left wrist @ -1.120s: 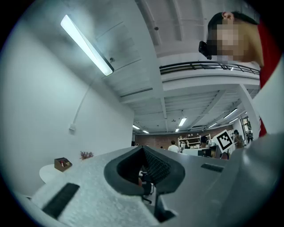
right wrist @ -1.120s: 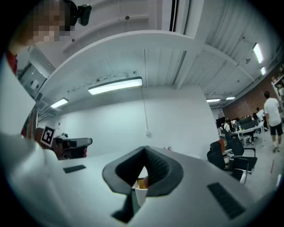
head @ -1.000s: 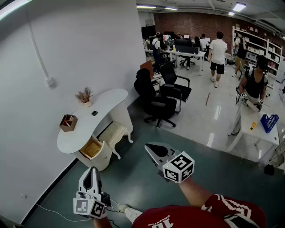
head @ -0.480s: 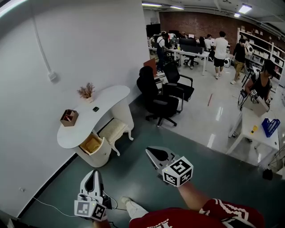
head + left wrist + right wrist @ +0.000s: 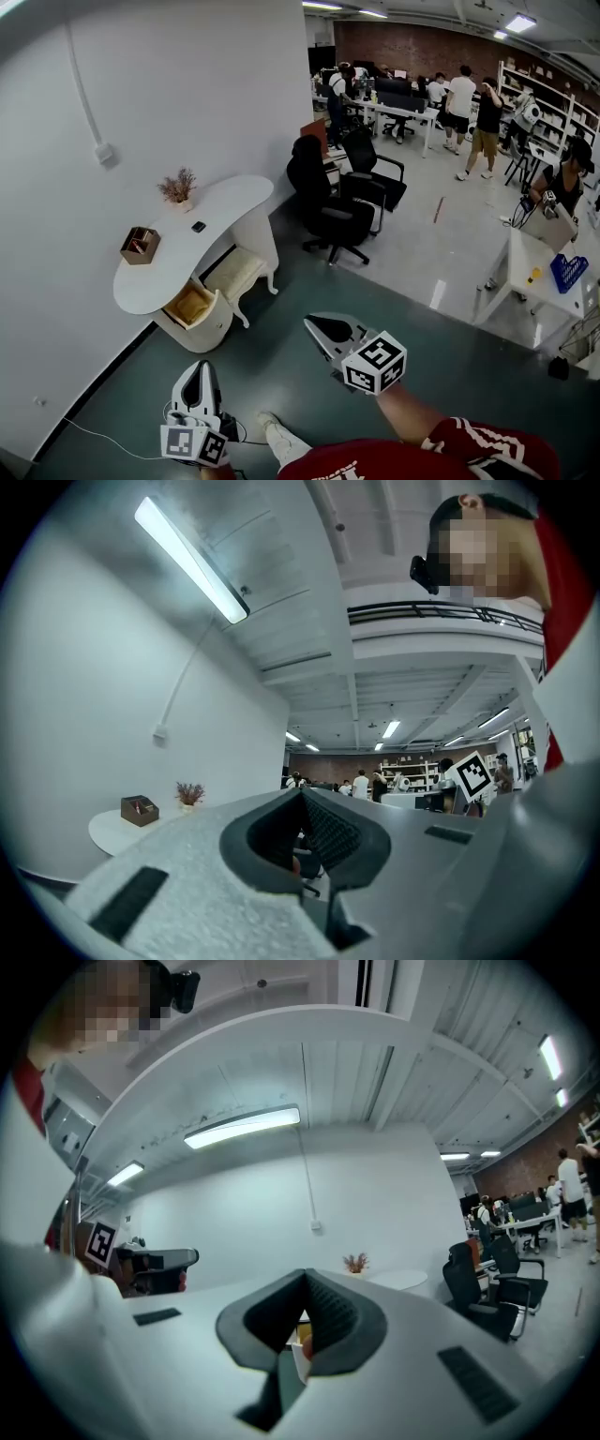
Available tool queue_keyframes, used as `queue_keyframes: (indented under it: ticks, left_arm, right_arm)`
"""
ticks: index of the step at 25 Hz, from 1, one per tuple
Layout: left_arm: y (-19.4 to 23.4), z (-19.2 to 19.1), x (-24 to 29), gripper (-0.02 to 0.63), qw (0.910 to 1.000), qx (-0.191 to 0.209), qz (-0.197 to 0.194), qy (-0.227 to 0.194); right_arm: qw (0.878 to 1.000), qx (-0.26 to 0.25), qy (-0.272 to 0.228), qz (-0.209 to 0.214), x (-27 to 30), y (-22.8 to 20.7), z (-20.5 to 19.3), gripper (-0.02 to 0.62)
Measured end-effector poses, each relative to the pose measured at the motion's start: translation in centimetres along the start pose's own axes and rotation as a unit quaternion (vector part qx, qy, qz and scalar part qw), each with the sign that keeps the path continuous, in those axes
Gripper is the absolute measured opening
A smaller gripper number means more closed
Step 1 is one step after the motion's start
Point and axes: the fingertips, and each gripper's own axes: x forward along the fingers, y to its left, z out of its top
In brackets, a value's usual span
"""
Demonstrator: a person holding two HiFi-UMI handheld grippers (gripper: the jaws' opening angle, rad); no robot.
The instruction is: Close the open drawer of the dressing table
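The dressing table [image 5: 225, 211] stands against the white wall at 10 o'clock in the head view. Its curved worktop carries a brown box [image 5: 140, 246] and a dried plant [image 5: 178, 187]. The open drawer [image 5: 191, 307] projects from under the worktop's near end, with a cushioned stool [image 5: 236, 274] just beside it at 2 o'clock. The left gripper [image 5: 199, 368] is at 6 o'clock of the drawer and well apart from it; the right gripper [image 5: 316, 324] is at 2 o'clock of the left gripper. The jaws of both grippers are fully closed together and grip nothing.
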Motion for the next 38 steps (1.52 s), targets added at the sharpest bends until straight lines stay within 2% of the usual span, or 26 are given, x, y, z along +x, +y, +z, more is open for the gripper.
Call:
queue_keyframes:
  ticks: [11,17,22,30,38]
  left_arm:
    - [10.1,2.1,8.0,-0.002,0.9992,0.027,-0.027,-0.012]
    - [16.5,2.2,11.3,-0.002,0.9995,0.007,-0.03,-0.006]
    - [22.3,1.9,12.3,-0.002,0.9998,-0.009,-0.018,-0.001]
    - [31.0,2.4,13.6,-0.002,0.9999,-0.005,-0.009,0.0]
    - [36.0,1.2,14.4,-0.002,0.9999,-0.013,-0.007,0.003]
  right_arm:
    - [1.0,-0.02,-0.004,0.001,12.3,-1.3,2.4,0.005]
    - [1.0,-0.022,-0.005,-0.003,19.4,-1.8,2.8,0.005]
    - [1.0,-0.013,0.005,0.0,25.8,-1.3,1.7,0.005]
    - [1.0,-0.021,-0.011,-0.001,34.8,-0.2,2.0,0.005]
    - [1.0,-0.029,0.001,0.0,39.3,0.9,0.2,0.005]
